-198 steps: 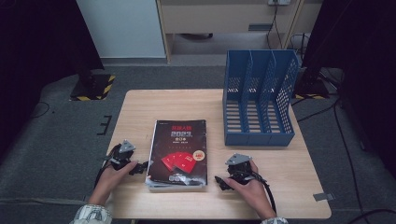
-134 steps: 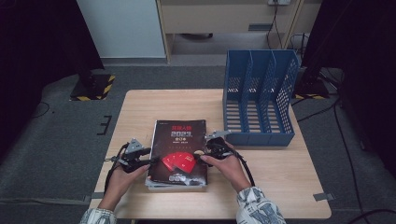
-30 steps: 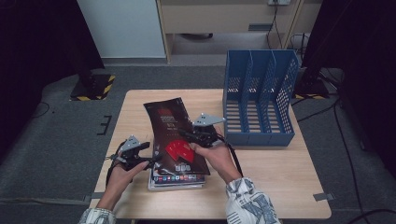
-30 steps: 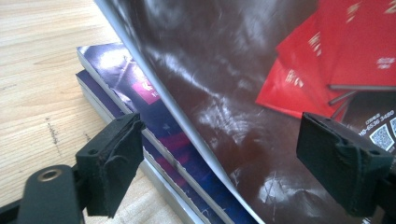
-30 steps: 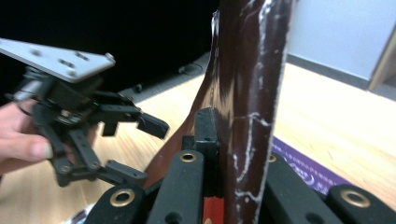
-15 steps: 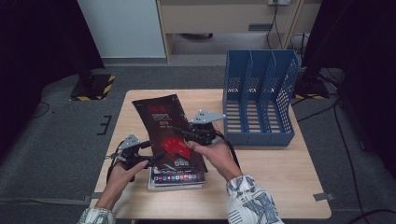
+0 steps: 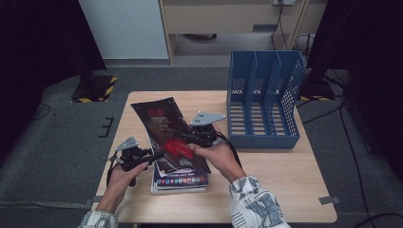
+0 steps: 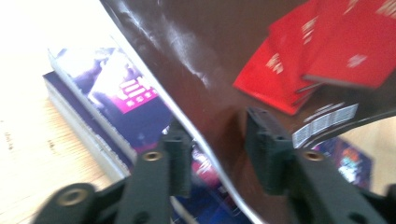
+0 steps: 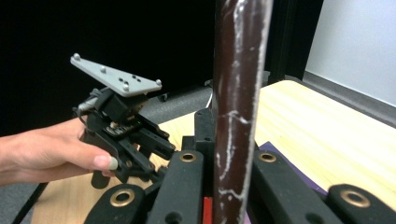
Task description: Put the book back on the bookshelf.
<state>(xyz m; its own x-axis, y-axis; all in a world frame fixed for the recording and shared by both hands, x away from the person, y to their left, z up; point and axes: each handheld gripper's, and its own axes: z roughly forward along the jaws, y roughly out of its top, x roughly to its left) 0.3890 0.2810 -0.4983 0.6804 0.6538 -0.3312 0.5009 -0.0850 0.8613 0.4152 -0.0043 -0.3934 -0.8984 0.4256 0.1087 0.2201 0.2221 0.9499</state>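
The high view looks forward and down over the whole table (image 7: pixel 285 161); each gripper view rides close behind its own jaws; all three share the lifted magazine (image 7: pixel 166 130) (image 8: pixel 224 60) (image 9: pixel 238 93)

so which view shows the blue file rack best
The high view: the blue file rack stands whole on the table's far right, its slots open toward the camera. The left gripper view looks at the dark magazine and the right gripper view at that magazine's edge, so neither helps with the rack.
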